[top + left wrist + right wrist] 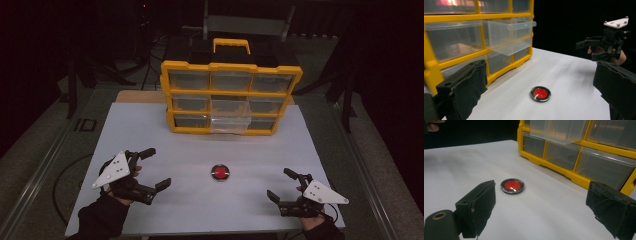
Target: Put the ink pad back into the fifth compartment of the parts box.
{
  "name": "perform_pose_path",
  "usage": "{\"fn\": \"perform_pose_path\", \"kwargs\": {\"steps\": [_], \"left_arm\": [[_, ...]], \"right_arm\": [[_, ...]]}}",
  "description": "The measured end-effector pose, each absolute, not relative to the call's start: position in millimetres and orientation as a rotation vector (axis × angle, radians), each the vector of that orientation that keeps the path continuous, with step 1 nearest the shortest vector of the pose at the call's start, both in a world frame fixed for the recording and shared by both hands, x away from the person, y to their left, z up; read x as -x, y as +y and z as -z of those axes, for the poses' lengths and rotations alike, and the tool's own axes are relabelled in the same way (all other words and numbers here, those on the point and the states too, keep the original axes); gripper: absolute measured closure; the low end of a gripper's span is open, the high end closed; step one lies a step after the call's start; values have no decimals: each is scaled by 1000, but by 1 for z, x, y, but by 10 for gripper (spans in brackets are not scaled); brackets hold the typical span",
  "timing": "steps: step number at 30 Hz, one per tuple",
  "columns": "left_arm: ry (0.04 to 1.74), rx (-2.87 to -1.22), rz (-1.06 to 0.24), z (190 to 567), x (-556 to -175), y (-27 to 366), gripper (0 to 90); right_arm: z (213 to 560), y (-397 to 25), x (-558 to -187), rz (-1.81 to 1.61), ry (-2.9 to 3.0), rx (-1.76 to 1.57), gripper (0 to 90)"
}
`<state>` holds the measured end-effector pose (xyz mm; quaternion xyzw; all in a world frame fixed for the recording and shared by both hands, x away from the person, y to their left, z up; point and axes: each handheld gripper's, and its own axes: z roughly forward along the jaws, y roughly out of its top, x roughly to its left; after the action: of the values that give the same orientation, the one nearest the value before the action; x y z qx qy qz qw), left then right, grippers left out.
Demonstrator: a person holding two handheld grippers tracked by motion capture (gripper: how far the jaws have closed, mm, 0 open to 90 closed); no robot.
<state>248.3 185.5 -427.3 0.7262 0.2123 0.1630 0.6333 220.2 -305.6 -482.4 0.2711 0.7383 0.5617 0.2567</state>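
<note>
Since the red disc (220, 172) lies flat on the white table (150, 130), in front of the yellow drawer cabinet (230, 95) and well apart from it, a low, level approach seems best, with one jaw set on either side of its dark rim. Above the disc, the cabinet's pulled-out clear drawer (230, 116) looks like the likely goal. Either side of the disc, the left gripper (154, 167) and right gripper (280, 184) hover with jaws spread wide, holding and touching nothing.

We're looking at a darkened lab setup; black surrounds, stand legs (345, 107), white table (150, 130), yellow drawer organizer (230, 97).
</note>
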Motion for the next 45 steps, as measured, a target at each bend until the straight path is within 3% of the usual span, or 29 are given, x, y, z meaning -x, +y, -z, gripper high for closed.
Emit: {"fn": "perform_pose_path", "kwargs": {"steps": [36,45], "left_arm": [[385,-1845,-172,477,-306,80,0],[421,-1938,-188,493,-319,61,0]], "right_arm": [[479,-308,-218,-1555,1984,-771,75],[480,-310,-219,-1571,1991,-777,75]]}}
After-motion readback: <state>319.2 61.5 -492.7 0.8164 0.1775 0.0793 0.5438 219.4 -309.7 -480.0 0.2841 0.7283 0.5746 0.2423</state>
